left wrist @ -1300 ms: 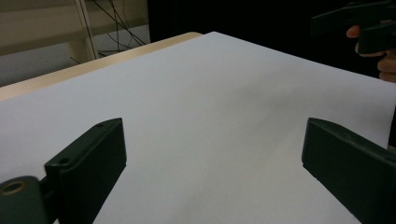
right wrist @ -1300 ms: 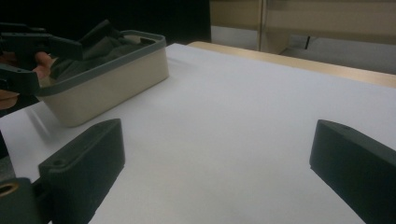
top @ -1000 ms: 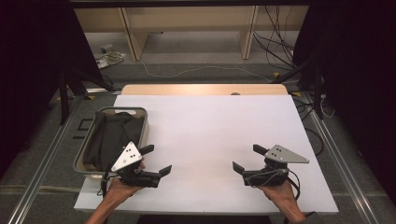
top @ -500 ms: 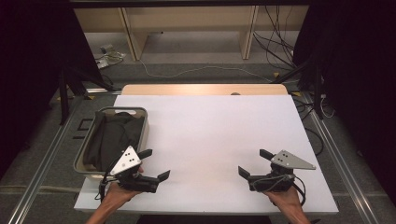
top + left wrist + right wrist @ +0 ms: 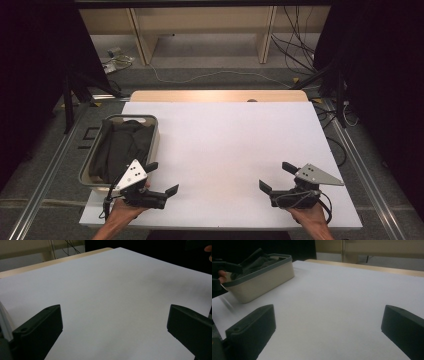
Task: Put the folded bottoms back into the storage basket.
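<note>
A beige basin (image 5: pixel 156 134) with a grey rim stands at the table's left and holds a dark cloth (image 5: pixel 120 147). My left gripper (image 5: pixel 162 177) hovers open just off the basin's near right corner, with nothing between its jaws. Near the front right of the white table top (image 5: pixel 225 145), my right gripper (image 5: pixel 276 176) is open and holds nothing. The left gripper view has its wide-apart jaws (image 5: pixel 113 332) over bare white surface. In the right gripper view the open jaws (image 5: pixel 327 332) point toward the basin (image 5: pixel 262 282) and the dark cloth (image 5: pixel 258 260) in it.
A wooden strip (image 5: pixel 220 95) runs along the table's far edge, with shelving and cables on the floor behind. Metal rails (image 5: pixel 45 180) flank the table on both sides. The hand on the left gripper (image 5: pixel 222 275) sits beside the basin in the right gripper view.
Both grippers have drawn back toward the near edge of the table and stayed open. The basin and cloth have not moved.
</note>
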The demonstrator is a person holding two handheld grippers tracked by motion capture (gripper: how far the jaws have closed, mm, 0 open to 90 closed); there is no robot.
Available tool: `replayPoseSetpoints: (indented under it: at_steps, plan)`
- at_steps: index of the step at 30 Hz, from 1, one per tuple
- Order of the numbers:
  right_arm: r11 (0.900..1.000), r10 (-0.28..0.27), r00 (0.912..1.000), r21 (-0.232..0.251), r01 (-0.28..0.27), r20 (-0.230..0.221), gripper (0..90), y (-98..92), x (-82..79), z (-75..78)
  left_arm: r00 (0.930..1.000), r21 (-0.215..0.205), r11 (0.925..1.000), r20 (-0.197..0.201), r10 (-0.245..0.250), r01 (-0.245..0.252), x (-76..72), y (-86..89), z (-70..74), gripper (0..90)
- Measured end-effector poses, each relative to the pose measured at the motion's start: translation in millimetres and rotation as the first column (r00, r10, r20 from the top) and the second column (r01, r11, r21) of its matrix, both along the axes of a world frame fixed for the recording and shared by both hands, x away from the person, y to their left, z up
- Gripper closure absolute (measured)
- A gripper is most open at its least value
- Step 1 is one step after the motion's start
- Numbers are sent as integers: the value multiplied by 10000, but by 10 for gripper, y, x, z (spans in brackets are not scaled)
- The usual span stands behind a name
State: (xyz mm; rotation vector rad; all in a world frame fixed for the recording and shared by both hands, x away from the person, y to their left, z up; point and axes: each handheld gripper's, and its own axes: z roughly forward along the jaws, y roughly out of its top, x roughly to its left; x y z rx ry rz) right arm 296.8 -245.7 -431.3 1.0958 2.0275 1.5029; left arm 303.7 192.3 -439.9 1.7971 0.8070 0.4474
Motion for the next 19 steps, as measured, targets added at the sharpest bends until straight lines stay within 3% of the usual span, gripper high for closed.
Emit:
replayPoseSetpoints:
  at_steps: [19]
  plan:
    - [10000,15,10000,-25,-16,-44,3,3,8,-2,10000,-32,10000,11,37,-37,15,-12,16,0]
